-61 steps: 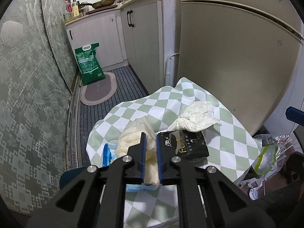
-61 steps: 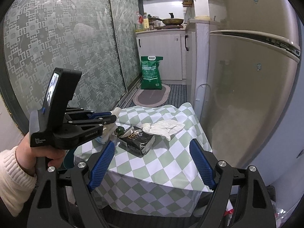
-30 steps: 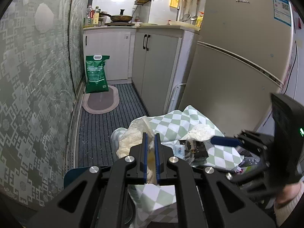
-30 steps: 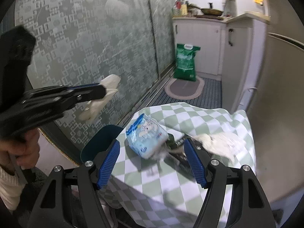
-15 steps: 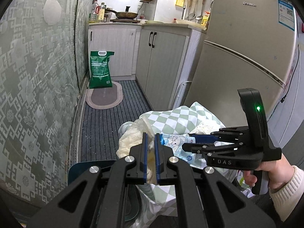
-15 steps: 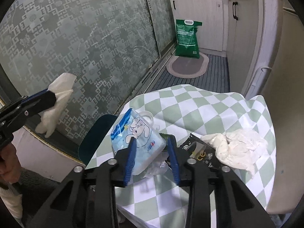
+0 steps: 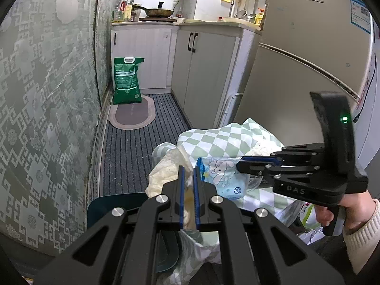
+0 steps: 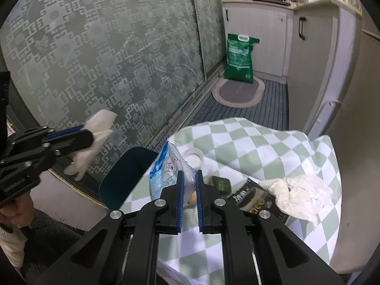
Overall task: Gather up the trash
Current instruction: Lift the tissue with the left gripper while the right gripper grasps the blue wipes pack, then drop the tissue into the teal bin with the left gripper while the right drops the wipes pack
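Observation:
My left gripper [image 7: 187,169] is shut on a crumpled cream tissue [image 7: 163,173], held off the table's left side; the right wrist view shows this gripper [image 8: 86,134] with the tissue [image 8: 95,133] in front of the glass wall. My right gripper [image 8: 189,174] has its jaws closing, and the pads pinch the right edge of a blue tissue pack [image 8: 166,168] with a cartoon print. The left wrist view shows the pack [image 7: 220,173] at the right gripper [image 7: 238,163]. A black packet [image 8: 251,197] and a white crumpled tissue [image 8: 301,194] lie on the checked tablecloth [image 8: 249,142].
A white lid [image 8: 194,158] and a small green item [image 8: 222,184] lie by the pack. A teal seat [image 8: 123,173] stands at the table's left edge below the patterned glass wall [image 8: 106,59]. The fridge [image 7: 296,71] rises behind; a green sack [image 7: 127,80] stands far off.
The right gripper's jaws have narrowed from wide apart onto the blue tissue pack and it has come closer to it. The left gripper still holds its tissue.

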The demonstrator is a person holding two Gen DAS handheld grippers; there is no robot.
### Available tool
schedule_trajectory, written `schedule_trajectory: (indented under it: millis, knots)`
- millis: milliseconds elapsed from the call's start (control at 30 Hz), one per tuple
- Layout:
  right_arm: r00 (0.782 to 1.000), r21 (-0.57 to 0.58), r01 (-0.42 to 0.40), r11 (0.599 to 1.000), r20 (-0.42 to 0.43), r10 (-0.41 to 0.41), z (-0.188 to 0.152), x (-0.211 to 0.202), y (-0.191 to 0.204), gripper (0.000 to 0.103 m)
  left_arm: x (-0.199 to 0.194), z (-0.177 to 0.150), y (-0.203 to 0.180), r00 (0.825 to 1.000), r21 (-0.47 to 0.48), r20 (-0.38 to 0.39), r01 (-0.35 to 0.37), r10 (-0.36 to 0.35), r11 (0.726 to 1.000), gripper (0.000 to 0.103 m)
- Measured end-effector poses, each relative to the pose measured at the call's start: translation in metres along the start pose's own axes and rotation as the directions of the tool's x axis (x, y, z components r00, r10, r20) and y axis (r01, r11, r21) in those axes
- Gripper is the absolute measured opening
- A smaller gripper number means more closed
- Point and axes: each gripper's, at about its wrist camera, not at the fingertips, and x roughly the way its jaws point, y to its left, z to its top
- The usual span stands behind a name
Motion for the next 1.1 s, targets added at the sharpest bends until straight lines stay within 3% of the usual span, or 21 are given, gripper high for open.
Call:
schedule_trajectory:
  millis: [667, 867, 1100]
  knots:
    - [0.993, -0.040, -0.016, 0.999, 0.119, 0.021, 0.024, -0.022, 0.035, 0.009, 0.005, -0.021, 0.045, 0.994, -0.081, -0.070, -0.087, 0.081, 0.993, 0.007]
    - [0.993, -0.068, -0.046, 0.997, 0.105, 0.053, 0.029, -0.013, 0.054, 0.009, 0.014, -0.035, 0.065, 0.989, -0.112, -0.119, -0.098, 0.085, 0.989, 0.007]
    - [0.998, -0.101, -0.058, 0.993, 0.020, 0.060, 0.028, 0.016, 0.082, 0.009, 0.032, -0.058, 0.090, 0.974, -0.136, -0.205, -0.126, 0.096, 0.983, 0.008]
